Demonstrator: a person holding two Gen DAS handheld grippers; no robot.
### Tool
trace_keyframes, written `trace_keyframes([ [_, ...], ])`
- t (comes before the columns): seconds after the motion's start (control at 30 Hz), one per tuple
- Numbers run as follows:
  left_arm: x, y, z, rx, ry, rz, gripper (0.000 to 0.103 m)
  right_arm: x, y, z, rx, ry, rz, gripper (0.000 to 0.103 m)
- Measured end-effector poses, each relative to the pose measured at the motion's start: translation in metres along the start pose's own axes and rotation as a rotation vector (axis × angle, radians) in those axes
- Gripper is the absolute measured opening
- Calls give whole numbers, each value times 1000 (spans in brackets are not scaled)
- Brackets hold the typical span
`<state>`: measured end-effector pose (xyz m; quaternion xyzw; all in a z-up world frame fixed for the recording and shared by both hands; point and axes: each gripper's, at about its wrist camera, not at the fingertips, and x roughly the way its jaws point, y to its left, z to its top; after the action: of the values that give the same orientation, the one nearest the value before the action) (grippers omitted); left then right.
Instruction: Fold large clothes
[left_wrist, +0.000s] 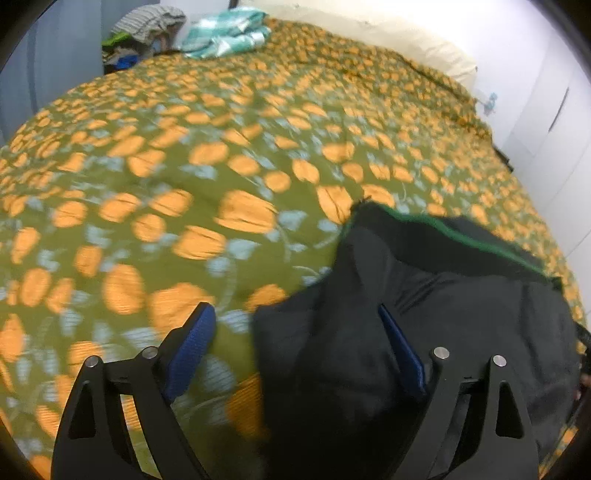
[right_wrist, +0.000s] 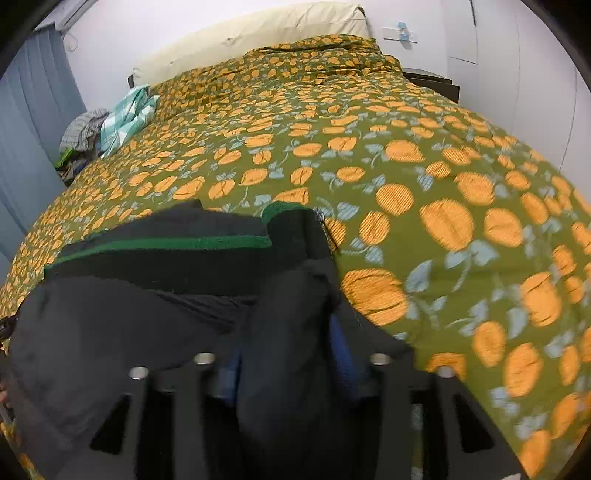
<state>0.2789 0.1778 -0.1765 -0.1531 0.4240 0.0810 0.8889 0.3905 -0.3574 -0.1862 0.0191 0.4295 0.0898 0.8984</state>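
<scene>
Lying bunched on a green bedspread (left_wrist: 177, 122) printed with orange fruit, a black garment (left_wrist: 461, 295) with a green trim band sits at the near edge of the bed. In the left wrist view it fills the lower right. In the right wrist view it spreads across the lower left (right_wrist: 122, 317), with a thick fold rising up the middle. The left gripper (left_wrist: 295, 325) stands wide open, one blue pad over bare bedspread and the other over the black cloth, gripping nothing. The right gripper (right_wrist: 286, 354) has that thick fold between its blue pads; blur hides whether the pads press on it. Far off, a teal checked cloth (right_wrist: 127, 118) lies by a cream pillow (right_wrist: 251, 33), beside a heap of clothes (left_wrist: 147, 26).
</scene>
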Motion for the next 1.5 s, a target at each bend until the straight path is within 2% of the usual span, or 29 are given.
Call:
trace_keyframes([
  [0.03,-10,4,0,-2,-10,0,89,-15,1,2,-9,-26,-15,71],
  [0.07,-20,4,0,2,-22,2,89,-32,3,4,-19,-51,-8,73],
  [0.17,-53,-16,-5,67,-72,-17,89,-70,14,-3,-56,-83,88,73],
  [0.27,-69,-62,-15,152,-74,-113,92,-85,33,-28,-104,-56,187,74],
  [0.33,-64,-101,-23,208,-26,-196,92,-74,39,-47,-113,-2,183,73],
  [0.4,-54,-144,-29,260,13,-247,92,-56,36,-64,-97,49,131,74],
  [0.47,-40,-178,-29,315,34,-259,92,-53,27,-74,-40,41,154,74],
  [0.53,-21,-205,-20,330,57,-236,92,-54,21,-79,3,28,163,74],
  [0.6,10,-221,-4,255,108,-216,92,-53,18,-80,27,28,171,74],
  [0.7,55,-226,4,176,212,-171,94,-46,16,-86,53,28,185,74],
  [0.73,69,-230,1,190,243,-146,97,-43,15,-88,62,25,191,74],
  [0.8,80,-238,-10,273,241,-105,100,-38,10,-90,86,15,209,74],
  [0.97,71,-236,-16,294,229,-118,99,-34,13,-95,78,-3,201,75],
  [1.07,40,-229,-22,324,225,-144,98,-38,13,-93,80,22,192,75],
  [1.2,5,-227,-50,417,180,-181,98,-61,14,-102,72,54,163,75],
  [1.27,8,-230,-70,474,166,-154,99,-69,14,-110,85,58,162,75],
  [1.4,29,-225,-80,449,161,-156,101,-74,11,-124,151,62,159,75],
  [1.5,21,-225,-79,461,168,-153,100,-81,12,-128,160,72,142,75],
])
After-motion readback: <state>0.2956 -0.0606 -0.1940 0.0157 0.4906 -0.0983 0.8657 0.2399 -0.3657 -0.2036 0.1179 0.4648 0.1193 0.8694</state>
